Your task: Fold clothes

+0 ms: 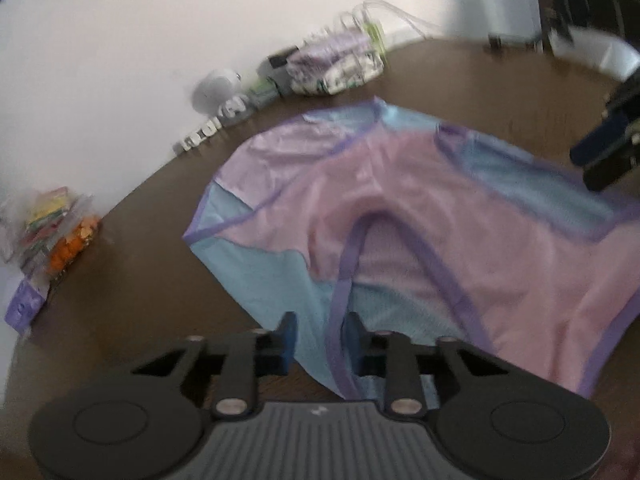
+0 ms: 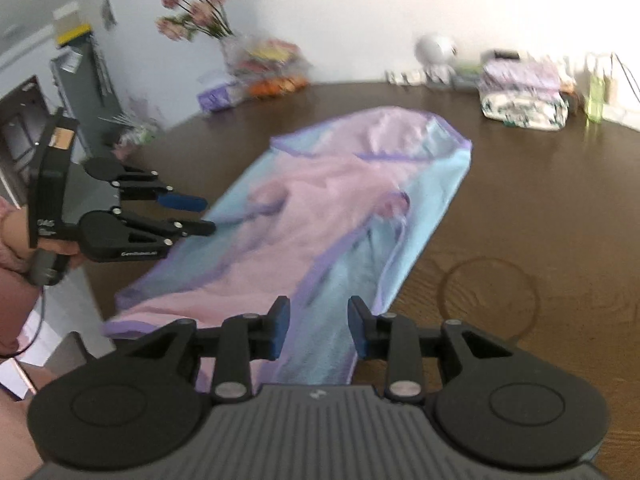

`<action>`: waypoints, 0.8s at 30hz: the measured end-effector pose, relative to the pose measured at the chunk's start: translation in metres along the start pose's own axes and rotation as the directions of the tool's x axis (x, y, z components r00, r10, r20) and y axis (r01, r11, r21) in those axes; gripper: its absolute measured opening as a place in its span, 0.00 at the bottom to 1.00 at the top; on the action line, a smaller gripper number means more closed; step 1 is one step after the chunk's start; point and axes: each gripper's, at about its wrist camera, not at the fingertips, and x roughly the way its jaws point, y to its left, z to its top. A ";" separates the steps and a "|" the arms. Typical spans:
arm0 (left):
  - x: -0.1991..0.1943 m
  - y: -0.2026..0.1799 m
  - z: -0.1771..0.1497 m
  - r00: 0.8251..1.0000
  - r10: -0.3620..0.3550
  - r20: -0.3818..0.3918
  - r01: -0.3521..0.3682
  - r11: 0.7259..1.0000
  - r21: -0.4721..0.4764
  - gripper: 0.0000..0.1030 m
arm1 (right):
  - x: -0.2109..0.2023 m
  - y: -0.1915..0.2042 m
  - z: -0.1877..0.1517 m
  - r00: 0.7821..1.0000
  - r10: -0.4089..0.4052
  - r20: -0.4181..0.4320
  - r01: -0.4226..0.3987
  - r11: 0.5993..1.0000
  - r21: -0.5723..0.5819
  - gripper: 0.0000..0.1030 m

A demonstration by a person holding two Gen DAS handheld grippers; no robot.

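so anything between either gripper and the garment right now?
Nothing visible. The pink-and-blue garment lies flat on the table, with the left gripper and right gripper right at its edge.

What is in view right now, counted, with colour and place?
Garment: one, pink and light blue with purple trim, spread across the middle of the table.
Table: one, dark brown wood.
Folded clothes: one stack, lilac and white print, far edge by the wall.
Flowers: one bunch, pink, far left by the wall.
Snack bags: one pile, orange, yellow and purple, table's left edge.
White round object: one, by the wall; blurred.
Left gripper: black with blue pads, jaws apart, nothing visibly clamped.
Right gripper: same, jaws apart over the garment's near end.
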 end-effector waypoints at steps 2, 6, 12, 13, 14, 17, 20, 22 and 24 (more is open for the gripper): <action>0.002 -0.003 -0.001 1.000 0.009 0.002 -0.009 1.000 0.024 0.06 | 0.006 -0.002 -0.003 1.000 0.009 -0.007 -0.009 1.000 0.017 0.31; 0.000 -0.004 -0.002 0.997 0.075 0.020 -0.076 0.996 0.044 0.03 | 0.017 0.002 -0.006 0.999 0.005 -0.038 -0.004 1.000 0.005 0.31; -0.018 0.018 -0.014 0.991 0.135 0.019 -0.134 0.989 -0.060 0.05 | 0.019 -0.001 -0.006 0.999 0.011 -0.036 -0.011 1.000 0.000 0.31; -0.017 0.021 -0.017 0.991 0.132 0.009 -0.131 0.988 -0.078 0.06 | 0.019 -0.001 -0.006 0.999 0.013 -0.036 -0.013 1.000 0.001 0.31; -0.017 0.023 -0.019 0.992 0.129 0.000 -0.129 0.987 -0.096 0.11 | 0.018 -0.002 -0.006 0.999 0.016 -0.036 -0.016 1.000 0.001 0.31; -0.017 0.029 -0.025 0.995 0.102 -0.011 -0.103 0.986 -0.134 0.23 | 0.017 -0.003 -0.005 0.999 0.022 -0.036 -0.022 1.000 0.002 0.35; -0.028 0.030 -0.021 0.994 0.098 0.040 -0.092 0.985 -0.144 0.39 | 0.010 -0.006 -0.002 0.999 0.038 -0.010 -0.038 0.999 0.020 0.38; -0.034 0.028 -0.017 0.993 0.096 0.071 -0.085 0.987 -0.138 0.40 | 0.000 -0.009 0.003 0.999 0.038 0.020 -0.039 0.999 0.036 0.38; -0.037 0.025 -0.011 0.992 0.086 0.097 -0.074 0.990 -0.124 0.40 | -0.008 -0.011 0.011 0.999 0.018 0.043 -0.020 0.999 0.040 0.38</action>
